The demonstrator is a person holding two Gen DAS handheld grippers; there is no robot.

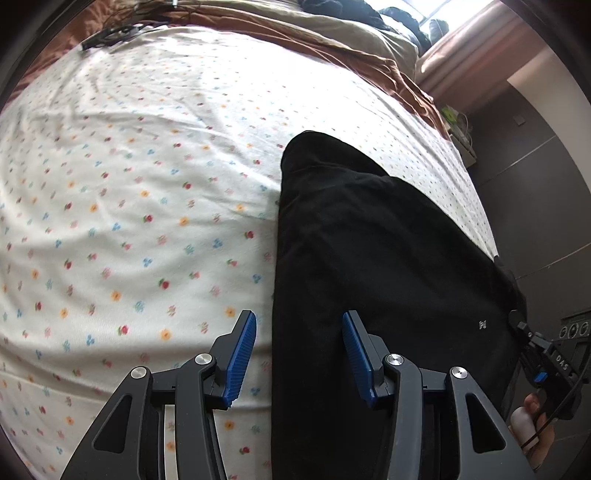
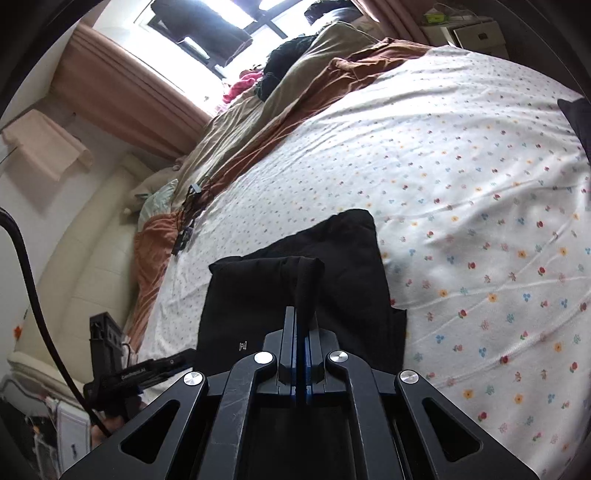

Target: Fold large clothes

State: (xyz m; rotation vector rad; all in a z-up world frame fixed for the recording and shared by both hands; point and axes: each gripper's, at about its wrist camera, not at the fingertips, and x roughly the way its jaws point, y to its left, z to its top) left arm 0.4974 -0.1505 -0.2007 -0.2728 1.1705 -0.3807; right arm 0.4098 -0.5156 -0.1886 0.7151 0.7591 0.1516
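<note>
Two fingers of the right gripper [image 2: 300, 325] are pinched tight on a raised fold of the black garment [image 2: 295, 280], which lies on the flowered bed sheet [image 2: 461, 184]. The left gripper [image 1: 299, 343] hovers half open and empty over the garment's edge, cloth toward three o'clock. With one thin pinch, the cloth could slip out or bunch if pulled sideways.

1. Daylight pours from the window [image 2: 207, 26], which is blown out to white.
2. The floral sheet [image 1: 129, 166] glares pale in the left wrist view.
3. Fisheye bending curves both views, with dark vignetted corners.
4. The black garment [image 2: 295, 295] shows almost no detail.
</note>
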